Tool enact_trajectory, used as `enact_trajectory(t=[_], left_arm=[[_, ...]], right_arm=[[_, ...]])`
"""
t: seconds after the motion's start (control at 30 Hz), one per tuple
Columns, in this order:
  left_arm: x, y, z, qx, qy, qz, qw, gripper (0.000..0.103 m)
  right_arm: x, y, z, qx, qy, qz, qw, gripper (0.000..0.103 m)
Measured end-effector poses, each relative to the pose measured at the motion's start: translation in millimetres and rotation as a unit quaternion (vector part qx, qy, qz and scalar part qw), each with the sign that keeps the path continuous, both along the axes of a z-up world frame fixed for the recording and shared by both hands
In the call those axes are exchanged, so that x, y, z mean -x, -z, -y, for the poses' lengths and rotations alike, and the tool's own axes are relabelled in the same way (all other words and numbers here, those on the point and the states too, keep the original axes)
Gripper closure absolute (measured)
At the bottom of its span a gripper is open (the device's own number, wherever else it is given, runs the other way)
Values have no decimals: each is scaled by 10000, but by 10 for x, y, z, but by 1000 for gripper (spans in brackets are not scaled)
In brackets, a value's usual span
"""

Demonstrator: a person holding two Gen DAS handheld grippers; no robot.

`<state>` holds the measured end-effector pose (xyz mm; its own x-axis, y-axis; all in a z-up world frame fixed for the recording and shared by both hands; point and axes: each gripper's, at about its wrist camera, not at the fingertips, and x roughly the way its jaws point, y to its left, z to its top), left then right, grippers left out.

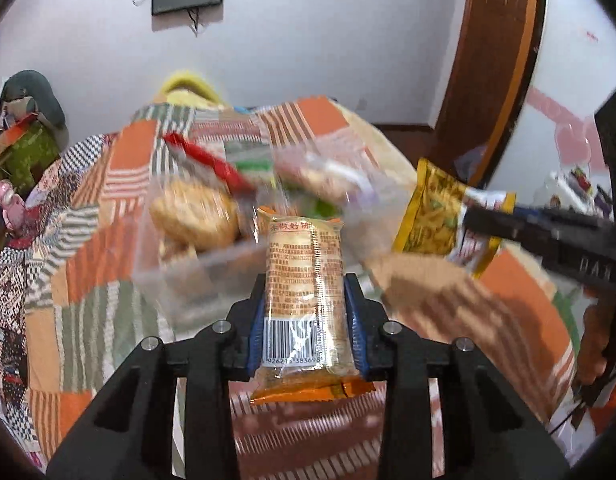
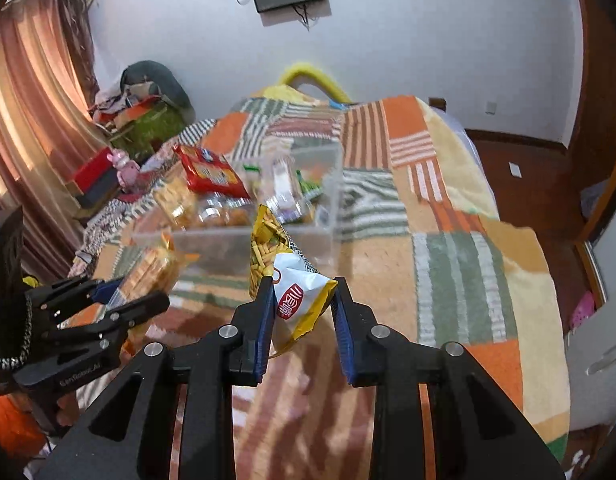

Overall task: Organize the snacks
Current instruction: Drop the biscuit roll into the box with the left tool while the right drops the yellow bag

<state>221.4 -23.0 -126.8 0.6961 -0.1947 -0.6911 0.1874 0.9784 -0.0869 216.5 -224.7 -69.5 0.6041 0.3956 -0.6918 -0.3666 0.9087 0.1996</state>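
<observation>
My left gripper (image 1: 306, 282) is shut on an orange-ended cracker pack (image 1: 304, 292) with a barcode, held lengthwise above the patchwork bedspread. My right gripper (image 2: 303, 284) is shut on a yellow-and-white snack bag (image 2: 286, 272) that sticks up and forward from its blue pads. In the left wrist view that same bag (image 1: 436, 216) hangs at the right from the right gripper (image 1: 480, 216). The left gripper (image 2: 124, 294) shows at the left of the right wrist view with the cracker pack (image 2: 152, 270). A clear plastic box (image 2: 324, 216) just ahead holds a red pack (image 2: 210, 172), round crackers (image 1: 196, 212) and other snacks.
The box stands on a bed with an orange, green and striped bedspread (image 2: 448, 240). A yellow hoop (image 2: 308, 76) lies at the bed's far end. Clutter and a pink toy (image 2: 126, 168) sit at the left by curtains. A wooden door frame (image 1: 488, 60) rises at the right.
</observation>
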Motion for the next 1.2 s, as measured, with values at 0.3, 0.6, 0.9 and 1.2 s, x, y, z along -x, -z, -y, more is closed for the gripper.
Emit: enact_trajectory(t=[0.3, 0.6, 0.9, 1.2], left_arm=[[-655, -189, -113, 8, -270, 280, 9992, 68], [-1200, -94, -180, 201, -392, 48, 9990, 68], [-1264, -15, -222, 329, -364, -86, 9988, 51], [-755, -404, -306, 205, -365, 479, 9980, 49]], right_arm=[[-379, -98, -309, -155, -89, 276, 9995, 78], [-767, 82, -572, -305, -145, 34, 9994, 78], [-745, 127, -665, 4, -224, 16, 9997, 75], [-473, -237, -503, 76, -212, 415, 9989, 64]])
